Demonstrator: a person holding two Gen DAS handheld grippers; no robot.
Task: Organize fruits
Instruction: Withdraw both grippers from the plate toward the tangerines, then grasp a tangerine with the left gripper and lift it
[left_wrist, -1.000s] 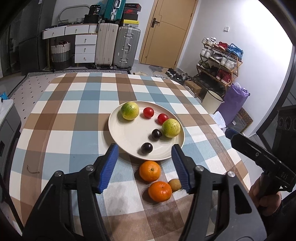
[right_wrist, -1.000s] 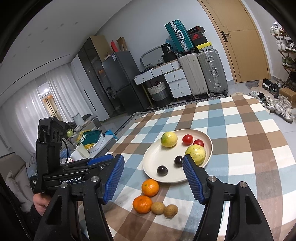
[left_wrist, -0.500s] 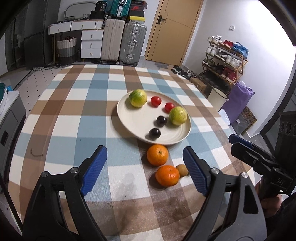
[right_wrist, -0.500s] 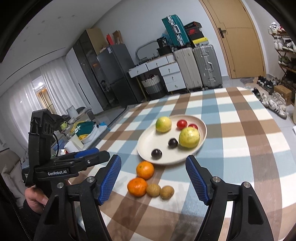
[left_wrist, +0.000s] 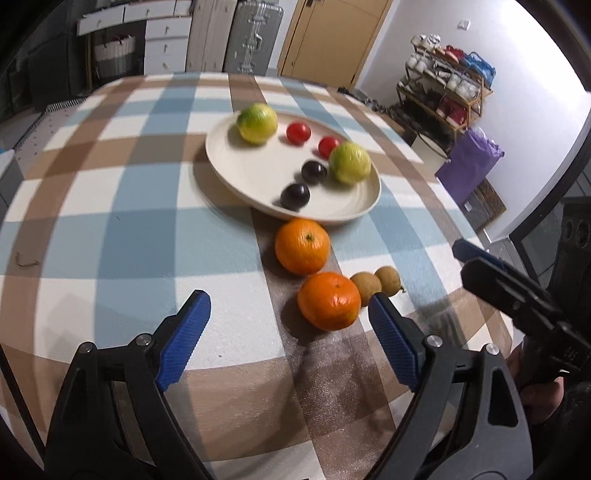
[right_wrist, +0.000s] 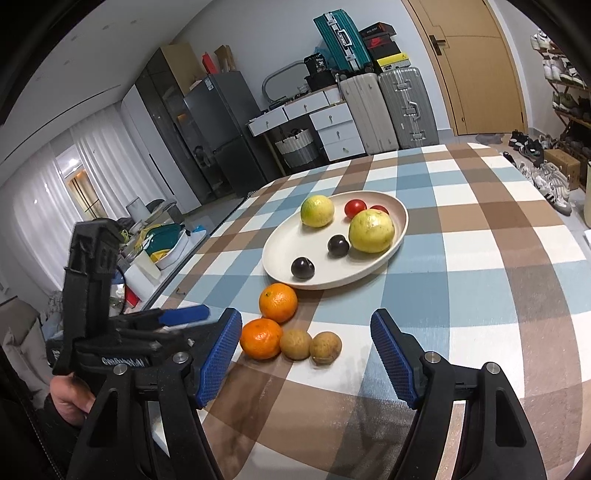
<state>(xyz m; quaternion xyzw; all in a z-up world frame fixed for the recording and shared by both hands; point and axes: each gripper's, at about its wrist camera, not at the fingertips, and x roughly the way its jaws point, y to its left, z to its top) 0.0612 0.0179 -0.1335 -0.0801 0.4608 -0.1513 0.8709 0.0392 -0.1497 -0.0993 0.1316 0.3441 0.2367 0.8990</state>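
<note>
A cream plate (left_wrist: 255, 173) (right_wrist: 284, 243) on the checked tablecloth holds two yellow-green citrus fruits (left_wrist: 257, 123), two red tomatoes (left_wrist: 298, 133) and two dark plums (left_wrist: 295, 195). In front of the plate lie two oranges (left_wrist: 302, 246) (left_wrist: 329, 301) and two small brown fruits (left_wrist: 365, 288) (right_wrist: 295, 344). My left gripper (left_wrist: 288, 328) is open and empty, low over the cloth just before the nearer orange. My right gripper (right_wrist: 306, 347) is open and empty, its fingers either side of the brown fruits (right_wrist: 325, 347).
The round table's near edge runs below both grippers. Suitcases (right_wrist: 384, 107), a drawer unit and a fridge (right_wrist: 218, 129) stand behind. A shoe rack (left_wrist: 447, 88) and a purple bag (left_wrist: 469, 162) are on the right. A white counter with clutter (right_wrist: 147, 258) lies left of the table.
Both grippers have opened wider and moved closer and lower toward the loose fruit in front of the plate. The fruit has not moved.
</note>
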